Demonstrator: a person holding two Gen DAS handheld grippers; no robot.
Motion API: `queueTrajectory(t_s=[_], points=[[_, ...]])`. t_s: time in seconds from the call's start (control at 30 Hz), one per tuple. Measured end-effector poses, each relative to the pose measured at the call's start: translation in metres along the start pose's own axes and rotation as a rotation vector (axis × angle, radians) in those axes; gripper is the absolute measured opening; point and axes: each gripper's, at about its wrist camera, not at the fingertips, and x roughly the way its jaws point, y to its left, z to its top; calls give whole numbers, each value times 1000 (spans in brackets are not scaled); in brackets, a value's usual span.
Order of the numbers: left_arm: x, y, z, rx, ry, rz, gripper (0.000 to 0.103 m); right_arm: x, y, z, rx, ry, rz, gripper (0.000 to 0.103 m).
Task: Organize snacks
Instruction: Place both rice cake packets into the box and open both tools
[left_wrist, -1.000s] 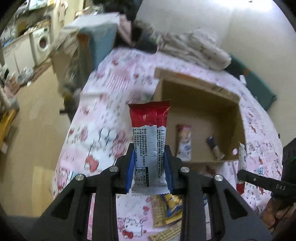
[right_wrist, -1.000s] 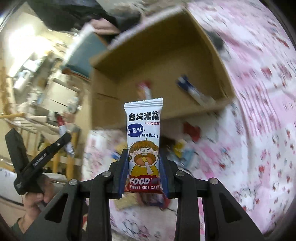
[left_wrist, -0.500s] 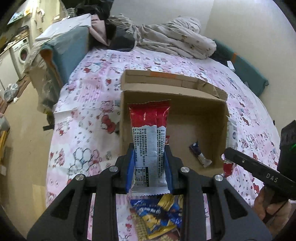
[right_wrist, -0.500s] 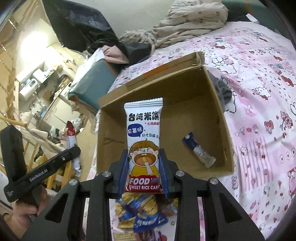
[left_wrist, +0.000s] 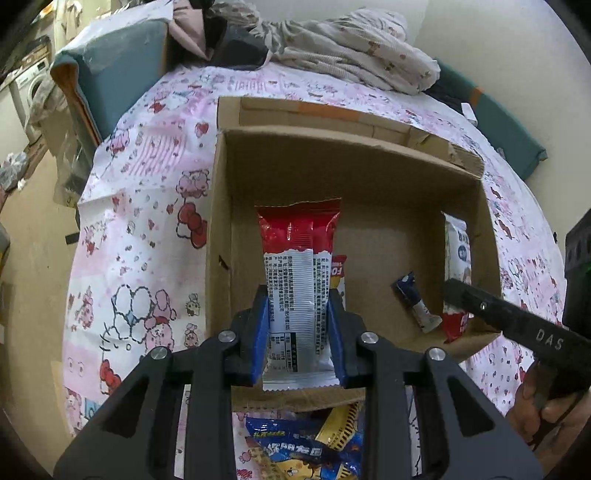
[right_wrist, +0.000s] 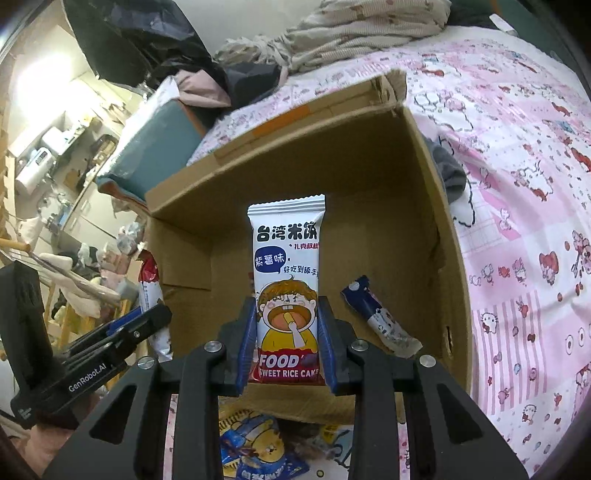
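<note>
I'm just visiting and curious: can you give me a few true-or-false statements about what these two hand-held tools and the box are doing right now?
1. The left tool is clamped on a red-and-white snack packet. True.
2. The right tool is empty. False: it grips a white sweet rice cake packet with a cartoon face.
3. The open brown cardboard box has nothing inside. False: a small dark blue and white packet lies on its floor, and another packet shows behind the left tool.
4. The box sits on a pink cartoon-print bedsheet. True.
5. More snack packets lie outside the box, at its near side. True.
</note>
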Motion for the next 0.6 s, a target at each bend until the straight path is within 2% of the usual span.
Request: queueTrajectory(t_s=[0.27,0.6], points=[[14,-2,-4,4,45,-3,26,13,-6,-4,22,51,-28,32],[17,-2,-7,7,51,-2,26,22,-14,-1,56,79,-24,32]])
